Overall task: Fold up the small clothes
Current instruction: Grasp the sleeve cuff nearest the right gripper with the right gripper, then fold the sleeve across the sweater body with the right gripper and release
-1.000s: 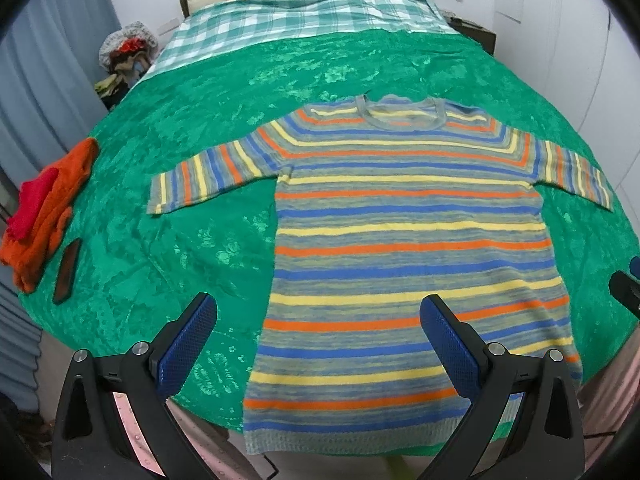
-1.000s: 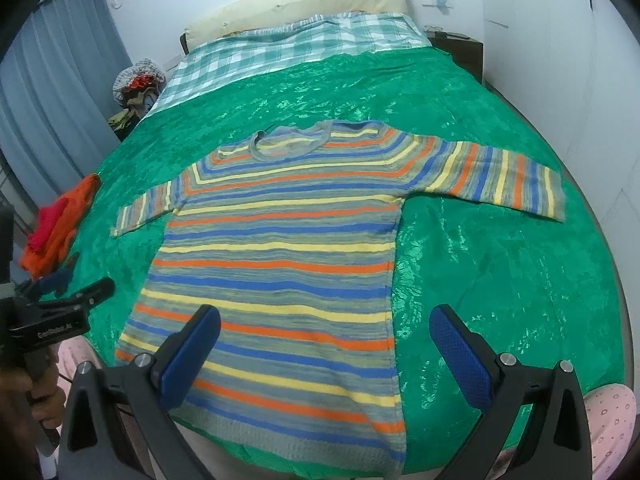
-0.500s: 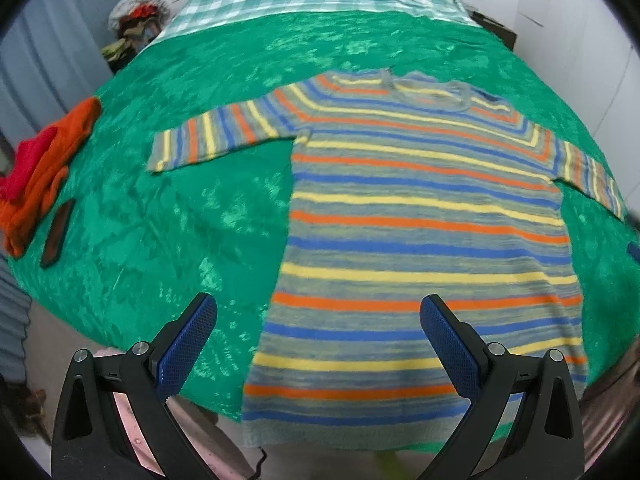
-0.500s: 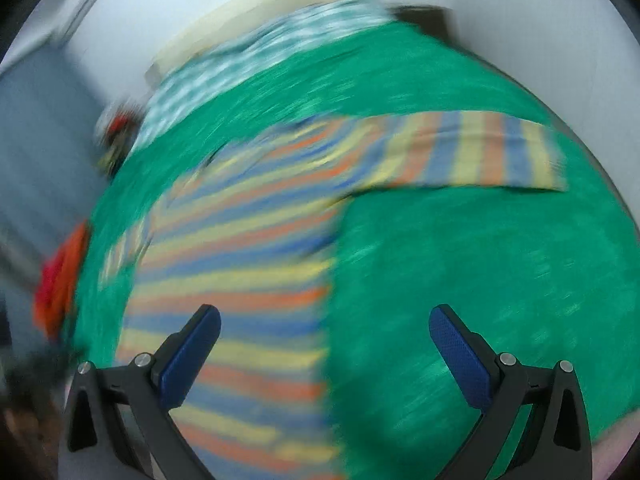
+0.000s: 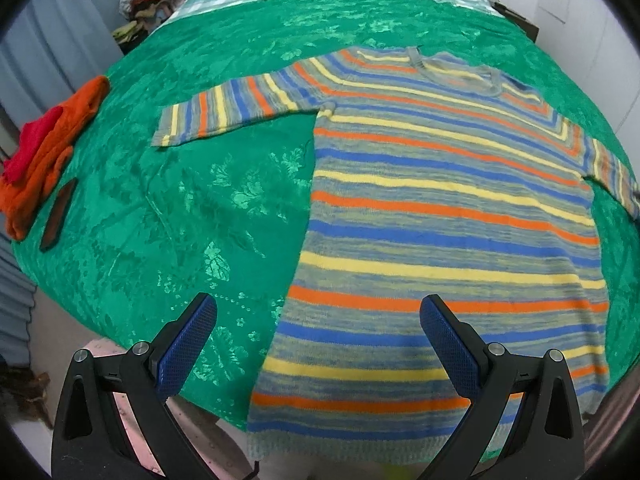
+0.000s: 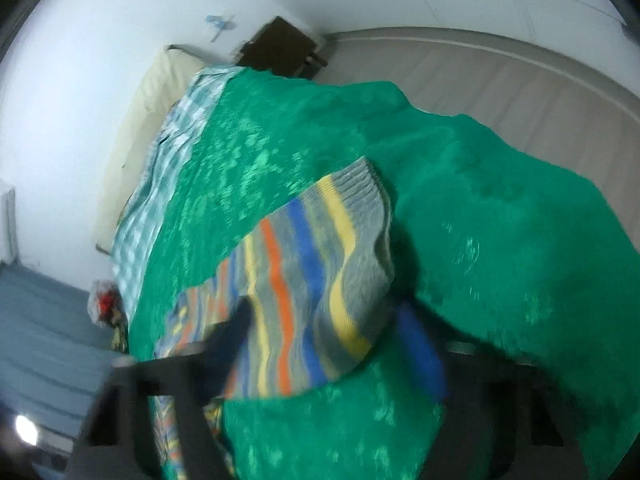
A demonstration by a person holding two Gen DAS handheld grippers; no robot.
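Left gripper [image 5: 318, 334]: fingers spread, hovering above the hem of the striped sweater [image 5: 448, 216], gripping nothing; the sweater lies flat, face up, on the green bedspread [image 5: 192, 200], its far sleeve extended toward the orange cloth [image 5: 52, 152]. Right gripper [image 6: 324, 344]: view blurred; fingers apparently spread either side of the sleeve cuff [image 6: 320, 260], closure cannot be confirmed. Recommended: pinch the cuff fully; carry the sleeve across the sweater body; keep the fold edge straight; hold the hem steady.

No text, label, brand or number can be read anywhere.
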